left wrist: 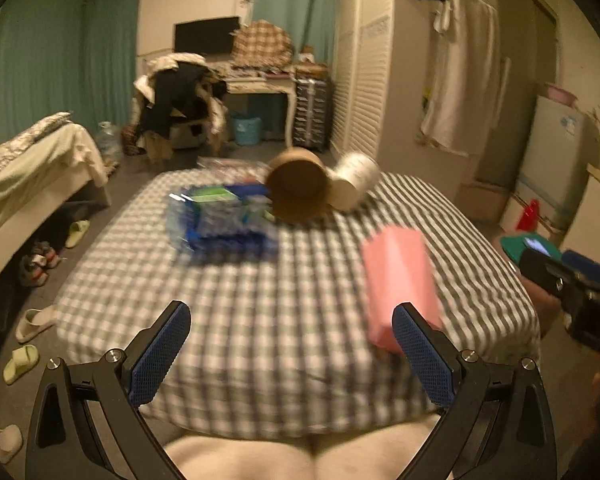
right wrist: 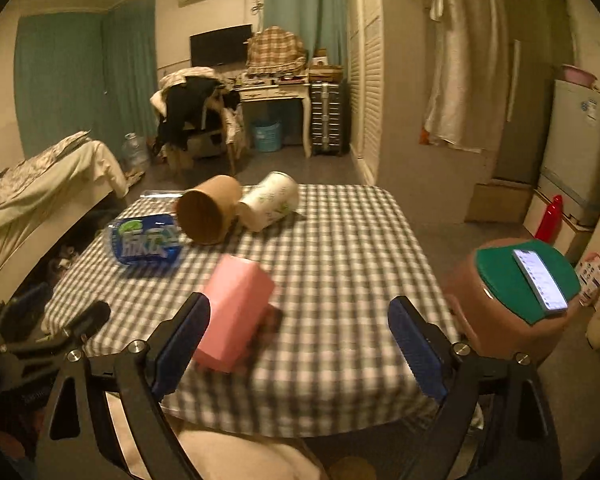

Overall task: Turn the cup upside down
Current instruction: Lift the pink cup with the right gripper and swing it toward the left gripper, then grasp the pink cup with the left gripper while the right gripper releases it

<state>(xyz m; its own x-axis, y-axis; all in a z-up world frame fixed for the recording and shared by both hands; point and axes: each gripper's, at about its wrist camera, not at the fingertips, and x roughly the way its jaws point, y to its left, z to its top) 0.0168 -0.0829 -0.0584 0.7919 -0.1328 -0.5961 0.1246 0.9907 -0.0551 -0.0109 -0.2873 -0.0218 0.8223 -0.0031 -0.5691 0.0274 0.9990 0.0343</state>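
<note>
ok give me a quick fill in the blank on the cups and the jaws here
1. The pink cup stands on the ____ tablecloth.
2. The brown cup lies on its ____.
3. The white cup lies ____ the brown cup.
4. Both the left gripper and the right gripper have their jaws ____.

Missing words: checked; side; beside; open

Nothing reads clearly — the blue packet point(right wrist: 146, 242) carries large white lettering, too blurred to decipher.
</note>
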